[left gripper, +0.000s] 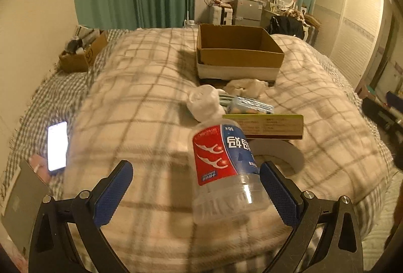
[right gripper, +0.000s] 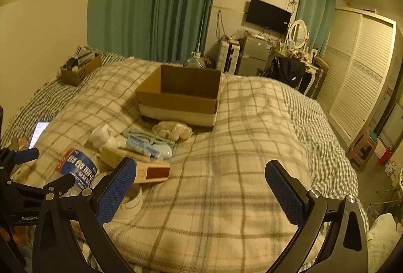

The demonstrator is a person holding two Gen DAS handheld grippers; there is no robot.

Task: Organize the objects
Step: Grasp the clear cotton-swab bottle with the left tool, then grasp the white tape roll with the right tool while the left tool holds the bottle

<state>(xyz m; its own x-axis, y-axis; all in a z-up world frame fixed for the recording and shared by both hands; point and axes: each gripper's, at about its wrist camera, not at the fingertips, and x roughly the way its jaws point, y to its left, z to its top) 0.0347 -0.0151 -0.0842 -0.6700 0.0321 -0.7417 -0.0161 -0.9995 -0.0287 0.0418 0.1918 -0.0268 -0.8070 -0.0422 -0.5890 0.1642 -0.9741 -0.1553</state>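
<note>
Your left tongs (left gripper: 196,191) stand wide apart over the plaid blanket (left gripper: 151,101) on the bed. A clear plastic bottle (left gripper: 224,167) with a red and blue label lies on the blanket between the two blue pads, close against the right-hand pad (left gripper: 277,195) and well apart from the other; whether it touches that pad is hard to tell. The label reads upside down from this wrist camera, and the far end of the bottle is lost behind a crumpled white plastic bag (left gripper: 204,103).

Just beyond the bottle lies a flat yellowish box (left gripper: 274,125), with a white ring of tape (left gripper: 284,154) beside it. Behind these sit a small blue packet (left gripper: 252,105) and a bundle of cream cloth (left gripper: 244,86). Farther up the bed stands an open cardboard box (left gripper: 239,51), its inside bare as far as you can see. A lit phone (left gripper: 57,145) rests near the left edge of the bed, and a second carton (left gripper: 83,51) full of odds and ends sits at the far left corner.

Your right tongs (right gripper: 201,191) are also spread wide and hold nothing, hovering above bare blanket to the right of the pile. From that camera the left tongs show at the lower left edge with the bottle by them.
</note>
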